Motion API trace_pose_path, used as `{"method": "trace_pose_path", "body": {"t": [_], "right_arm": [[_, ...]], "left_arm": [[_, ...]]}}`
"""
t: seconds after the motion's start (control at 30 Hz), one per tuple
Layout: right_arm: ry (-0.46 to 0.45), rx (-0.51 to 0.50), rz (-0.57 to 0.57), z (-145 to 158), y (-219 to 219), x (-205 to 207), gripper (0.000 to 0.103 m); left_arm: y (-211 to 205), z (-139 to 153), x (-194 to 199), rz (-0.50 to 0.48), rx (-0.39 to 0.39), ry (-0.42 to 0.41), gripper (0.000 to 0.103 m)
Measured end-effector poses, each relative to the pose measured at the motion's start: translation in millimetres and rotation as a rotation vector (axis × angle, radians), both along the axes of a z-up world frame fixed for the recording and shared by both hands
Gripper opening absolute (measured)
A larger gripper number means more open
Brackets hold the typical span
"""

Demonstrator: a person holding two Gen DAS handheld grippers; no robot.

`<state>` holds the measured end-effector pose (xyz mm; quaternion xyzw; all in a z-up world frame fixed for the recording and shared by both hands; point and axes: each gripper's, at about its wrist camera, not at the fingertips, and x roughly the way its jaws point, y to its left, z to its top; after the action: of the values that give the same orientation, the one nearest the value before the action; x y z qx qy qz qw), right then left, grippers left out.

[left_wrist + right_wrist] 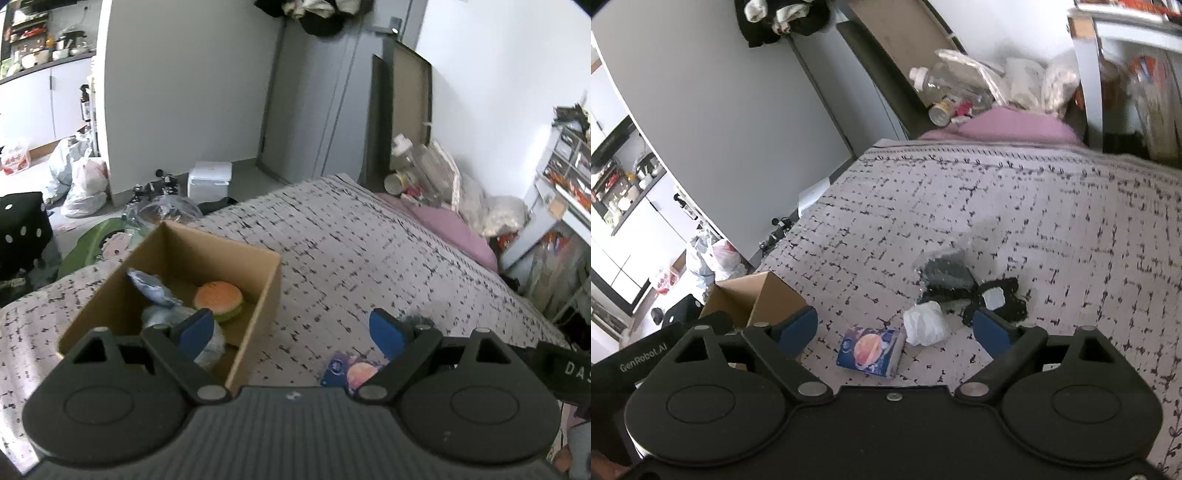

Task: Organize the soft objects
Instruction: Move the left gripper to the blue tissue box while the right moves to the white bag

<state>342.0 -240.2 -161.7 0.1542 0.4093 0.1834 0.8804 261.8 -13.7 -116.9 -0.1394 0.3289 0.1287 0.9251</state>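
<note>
A cardboard box [258, 291] stands on the patterned bedspread [369, 243]. It holds a plush burger [218, 300] and pale blue soft items [155, 290]. My left gripper [291, 332] is open and empty, over the box's right wall. In the right wrist view my right gripper [895, 332] is open and empty above a blue printed packet [870, 350], a white crumpled soft item [925, 325], a dark bagged item [945, 273] and a black knitted piece [1004, 295]. The box [764, 299] lies to its left. The packet also shows in the left wrist view [349, 369].
A pink pillow [1008, 127], bottles [945, 85] and bags sit at the head of the bed. Shelving [565, 192] stands to the right. Plastic bags [83, 184] and a white box [209, 181] clutter the floor to the left.
</note>
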Motion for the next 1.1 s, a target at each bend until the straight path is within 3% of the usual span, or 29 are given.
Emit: {"method": "trace_pose_path", "body": {"t": [0.47,0.77,1.1], "right_arm": [[0.131,0.106,-0.067,-50,-25,27,0.069],[0.221,0.166,-0.051,-78,-28,46,0.068],[0.269,0.192,-0.024,-99,-21,60,0.068]], "left_arm": [[-40,-52,38,-0.102,0.004,0.134,0.090],[-50,-85,62,-0.125,-0.013,0.219,0.090],[-51,-116,78,-0.146,-0.083,0.269,0.090]]}}
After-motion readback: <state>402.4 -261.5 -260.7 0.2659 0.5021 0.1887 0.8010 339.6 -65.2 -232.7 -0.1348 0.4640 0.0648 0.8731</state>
